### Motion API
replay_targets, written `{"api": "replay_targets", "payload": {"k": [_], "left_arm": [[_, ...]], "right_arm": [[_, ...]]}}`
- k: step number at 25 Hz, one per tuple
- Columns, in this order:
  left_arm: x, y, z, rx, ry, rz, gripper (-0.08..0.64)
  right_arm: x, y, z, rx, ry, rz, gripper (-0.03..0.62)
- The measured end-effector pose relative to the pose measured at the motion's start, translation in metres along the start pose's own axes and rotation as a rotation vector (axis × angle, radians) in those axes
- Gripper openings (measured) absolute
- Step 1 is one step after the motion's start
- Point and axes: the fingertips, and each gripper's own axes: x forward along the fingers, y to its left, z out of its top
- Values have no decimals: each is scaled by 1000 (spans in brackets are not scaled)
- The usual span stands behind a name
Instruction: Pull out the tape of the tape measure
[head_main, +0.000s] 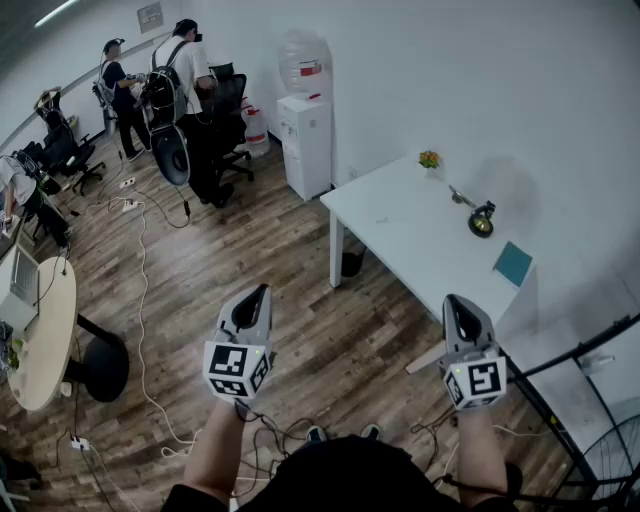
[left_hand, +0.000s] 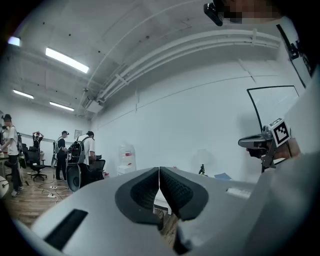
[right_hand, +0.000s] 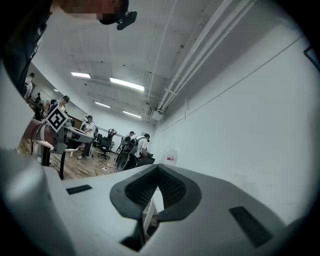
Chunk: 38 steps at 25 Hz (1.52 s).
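Note:
The tape measure (head_main: 481, 222), a small black and yellow case with a short strip reaching toward the back left, lies near the far right side of the white table (head_main: 400, 225). Both grippers hang level in the air over the wooden floor, well short of the table. My left gripper (head_main: 259, 295) is shut with nothing in it, its ribbed pads meeting in the left gripper view (left_hand: 159, 172). My right gripper (head_main: 455, 304) is also shut and empty (right_hand: 158, 170). In the left gripper view the tape measure (left_hand: 202, 170) shows as a tiny dark shape far off.
A teal card (head_main: 513, 263) and a small green and yellow object (head_main: 429, 159) lie on the table. A water dispenser (head_main: 306, 140) stands by the wall. People and office chairs (head_main: 180, 100) are at the back left, cables (head_main: 140, 300) run over the floor, and a round table (head_main: 40, 340) stands left.

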Motion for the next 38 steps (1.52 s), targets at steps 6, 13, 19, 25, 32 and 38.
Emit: {"api": "replay_targets", "payload": {"k": [6,13,19,25,32,38], "left_arm": [[6,-30,9,3,-3,12,6],[24,-71,21,24,-10,10,6],[29,-105,36,27,-37,44,19],[41,-132,21,28,-2,40,161],[62,-113,8,-6,10,80,161],[112,-81,7,-40,-20,78,161]], "right_arm": [[-7,-26,2,-6,-53,28,3],[-11,-65,-9,46,-93,32,5],[-20,-102,-11,65,-137,28,14],[-17,-130,-49,166,-107,44,98],[2,-148,-60,169,-95,27,101],[31,-168,-68,148,-69,-21,97]]}}
